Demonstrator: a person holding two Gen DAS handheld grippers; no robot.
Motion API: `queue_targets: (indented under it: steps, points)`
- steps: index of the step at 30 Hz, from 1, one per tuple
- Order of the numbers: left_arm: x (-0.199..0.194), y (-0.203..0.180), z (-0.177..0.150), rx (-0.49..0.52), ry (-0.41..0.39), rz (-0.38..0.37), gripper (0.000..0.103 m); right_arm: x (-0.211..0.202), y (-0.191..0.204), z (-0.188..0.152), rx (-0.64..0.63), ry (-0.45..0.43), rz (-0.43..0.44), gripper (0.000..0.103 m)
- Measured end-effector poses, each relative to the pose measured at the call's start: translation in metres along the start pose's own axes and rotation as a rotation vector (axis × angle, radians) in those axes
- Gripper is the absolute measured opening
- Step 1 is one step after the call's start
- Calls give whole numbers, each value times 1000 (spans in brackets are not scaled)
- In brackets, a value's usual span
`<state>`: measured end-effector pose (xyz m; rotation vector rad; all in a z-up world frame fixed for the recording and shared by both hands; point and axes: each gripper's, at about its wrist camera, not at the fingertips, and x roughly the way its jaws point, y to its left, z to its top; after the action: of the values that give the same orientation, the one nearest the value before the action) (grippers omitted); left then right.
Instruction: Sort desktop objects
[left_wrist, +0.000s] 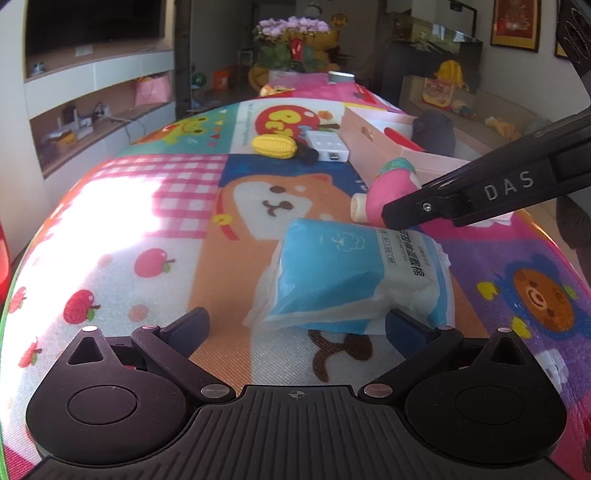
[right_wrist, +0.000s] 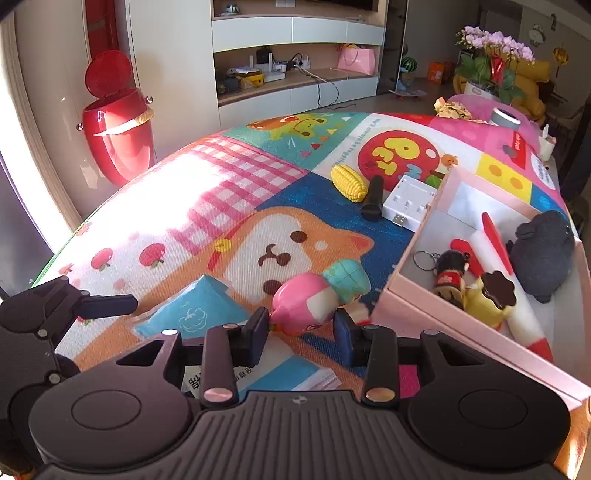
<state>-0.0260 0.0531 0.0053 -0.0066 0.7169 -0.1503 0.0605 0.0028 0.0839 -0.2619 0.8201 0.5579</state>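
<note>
A blue and white tissue pack (left_wrist: 351, 277) lies on the cartoon mat, just ahead of my left gripper (left_wrist: 299, 326). That gripper stands wide open, its right fingertip (left_wrist: 406, 328) at the pack's near corner. A pink toy with a teal top (right_wrist: 303, 301) lies on its side between the tissue pack (right_wrist: 192, 314) and the pink box. My right gripper (right_wrist: 301, 330) is shut on the toy's pink body, both pads against it. In the left wrist view its black finger (left_wrist: 424, 206) covers part of the pink toy (left_wrist: 391, 186).
An open pink box (right_wrist: 410, 254) on the right holds a dark plush (right_wrist: 543, 254), a keychain doll (right_wrist: 448, 277) and other small things. Behind the toy lie a yellow corn (right_wrist: 349, 182), a black cylinder (right_wrist: 373, 203) and a white power strip (right_wrist: 408, 201). A red bin (right_wrist: 118, 133) stands off the table's left edge.
</note>
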Motion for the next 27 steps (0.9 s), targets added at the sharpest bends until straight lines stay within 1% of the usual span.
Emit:
queue_targets:
  steps: [2, 3, 6, 7, 10, 15, 16, 20, 24, 27]
  points:
    - [-4, -6, -2, 5, 12, -2, 103, -20, -5, -13, 24, -9, 18, 38]
    - [-6, -9, -2, -1, 16, -3, 103, -28, -6, -20, 20, -19, 1, 38]
    - [-13, -21, -3, -1, 11, -33, 103, -46, -11, -41, -3, -61, -107, 38]
    - [-14, -25, -4, 4, 12, -47, 103, -49, -14, -47, 3, -63, -143, 38]
    - [-10, -39, -3, 36, 24, -75, 103, -55, -34, -62, 79, -50, -189, 39]
    - [-8, -56, -1, 71, 23, -94, 103, -69, -60, -83, 190, -54, -251, 48]
    - [-8, -57, -2, 75, 25, -93, 103, -71, -63, -87, 206, -55, -256, 50]
    - [-5, -57, -3, 76, 40, -72, 103, -72, -66, -95, 232, -56, -251, 50]
    - [-7, -53, -1, 80, 40, -57, 103, -64, -59, -89, 228, -74, -215, 50]
    - [-9, -51, 0, 86, 39, -64, 103, -54, -51, -82, 225, -90, -199, 50]
